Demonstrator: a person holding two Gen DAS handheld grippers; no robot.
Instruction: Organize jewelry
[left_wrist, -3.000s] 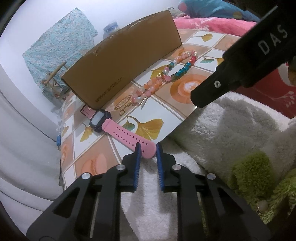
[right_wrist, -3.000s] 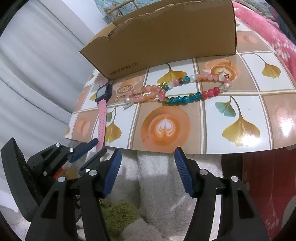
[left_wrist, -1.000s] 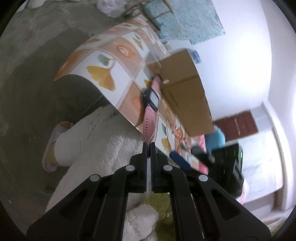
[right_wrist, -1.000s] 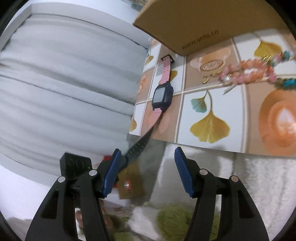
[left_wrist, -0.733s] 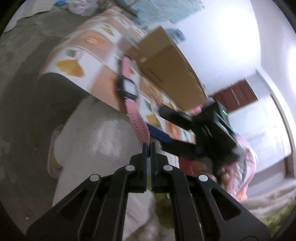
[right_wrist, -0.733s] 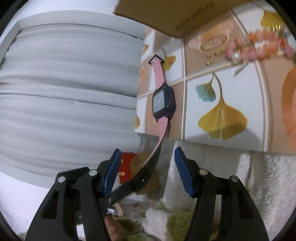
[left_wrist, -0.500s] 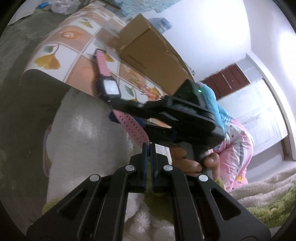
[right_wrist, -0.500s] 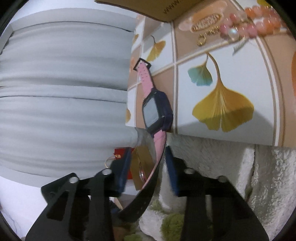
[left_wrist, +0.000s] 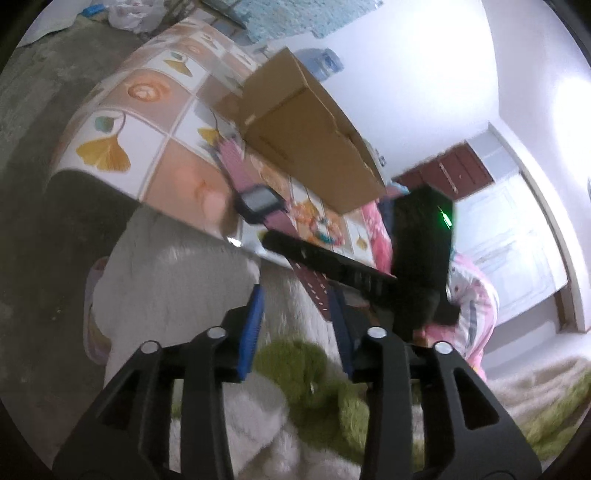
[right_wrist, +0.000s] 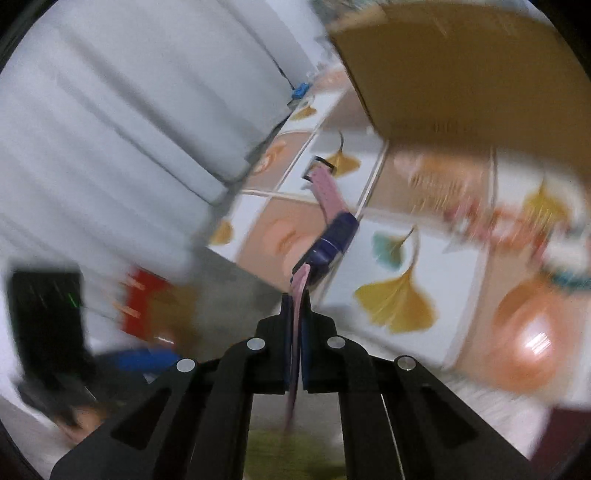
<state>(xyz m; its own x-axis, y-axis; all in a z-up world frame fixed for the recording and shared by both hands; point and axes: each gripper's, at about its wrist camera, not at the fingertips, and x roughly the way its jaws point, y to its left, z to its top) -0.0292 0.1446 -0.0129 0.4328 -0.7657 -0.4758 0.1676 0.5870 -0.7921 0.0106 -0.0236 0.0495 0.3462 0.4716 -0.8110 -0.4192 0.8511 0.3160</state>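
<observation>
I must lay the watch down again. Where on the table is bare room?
Free: the tablecloth tiles left of the cardboard box, toward the far corner. Crowded: in front of the box, where the bead strands lie beside the pink watch.

No readable text: print on the box (right_wrist: 476, 74) side is blurred, and the watch (left_wrist: 260, 203) screen shows nothing legible.

The left wrist view looks forward and down from off the table's near left corner, tilted, toward the cardboard box (left_wrist: 303, 136) and far wall. The right wrist view sits closer, steeply over the near edge. Both share the pink watch (left_wrist: 258, 201), box and ginkgo-patterned tablecloth (left_wrist: 122, 125).
</observation>
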